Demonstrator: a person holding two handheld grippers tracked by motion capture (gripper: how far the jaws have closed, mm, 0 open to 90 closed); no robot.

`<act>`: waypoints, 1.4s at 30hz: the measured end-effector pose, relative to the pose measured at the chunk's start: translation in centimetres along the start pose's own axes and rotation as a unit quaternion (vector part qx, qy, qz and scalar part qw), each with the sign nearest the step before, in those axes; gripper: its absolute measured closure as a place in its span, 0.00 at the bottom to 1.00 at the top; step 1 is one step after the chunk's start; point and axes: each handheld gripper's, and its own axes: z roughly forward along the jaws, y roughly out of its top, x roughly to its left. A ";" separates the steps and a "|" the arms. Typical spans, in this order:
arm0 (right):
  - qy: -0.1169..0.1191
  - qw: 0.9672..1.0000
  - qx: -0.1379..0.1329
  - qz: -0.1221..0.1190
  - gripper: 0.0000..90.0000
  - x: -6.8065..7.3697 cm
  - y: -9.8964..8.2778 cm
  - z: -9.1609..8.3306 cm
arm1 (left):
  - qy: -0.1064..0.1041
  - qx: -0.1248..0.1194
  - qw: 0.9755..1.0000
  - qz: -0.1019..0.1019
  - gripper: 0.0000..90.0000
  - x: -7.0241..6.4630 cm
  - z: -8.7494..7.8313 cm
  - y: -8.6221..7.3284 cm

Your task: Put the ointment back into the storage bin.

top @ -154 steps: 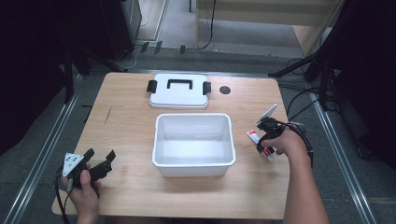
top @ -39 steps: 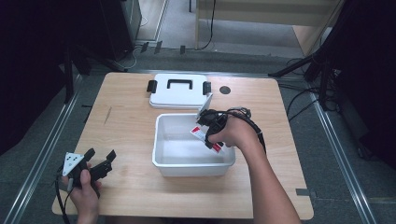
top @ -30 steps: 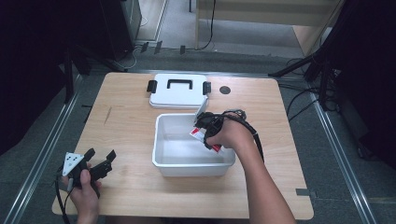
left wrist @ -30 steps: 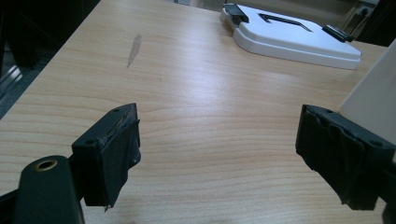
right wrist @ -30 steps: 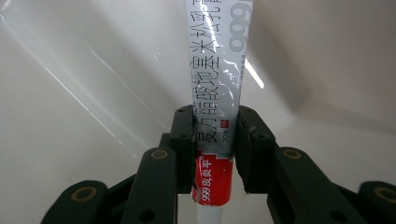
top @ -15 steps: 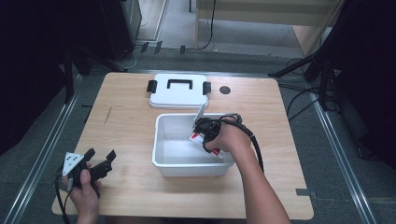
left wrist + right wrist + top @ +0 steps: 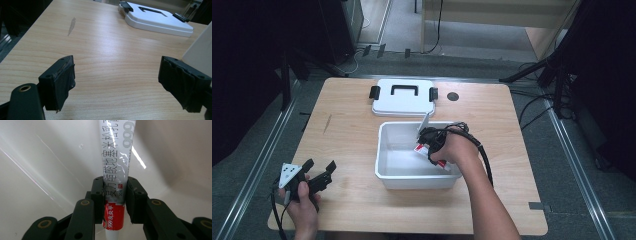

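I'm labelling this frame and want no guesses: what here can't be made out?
- Silver-and-red ointment tube: far end cut off by the right gripper view's top edge; in the high view the right gripper and hand cover most of it.
- Whether the tube touches the white plastic bin's floor: hidden.
- Small dark round mark on the wooden table: too small.

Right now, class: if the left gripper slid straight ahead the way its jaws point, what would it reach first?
Probably bare table: the left gripper is open and the wood between its jaws is free. Farther along lies the white lid, though depth is hard to judge.
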 end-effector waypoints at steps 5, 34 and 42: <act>0.001 1.000 0.002 -0.001 0.79 0.0 0.0 0.0 | 0.000 0.000 1.000 0.000 0.16 0.0 0.0 0.0; 0.023 1.000 -0.004 0.011 0.53 -0.1 0.0 -0.1 | -0.002 0.001 1.000 -0.002 0.16 0.0 0.0 0.0; 0.021 0.999 -0.025 0.012 0.42 -0.2 -0.4 -1.1 | -0.002 0.003 1.000 0.000 0.16 0.0 0.0 0.0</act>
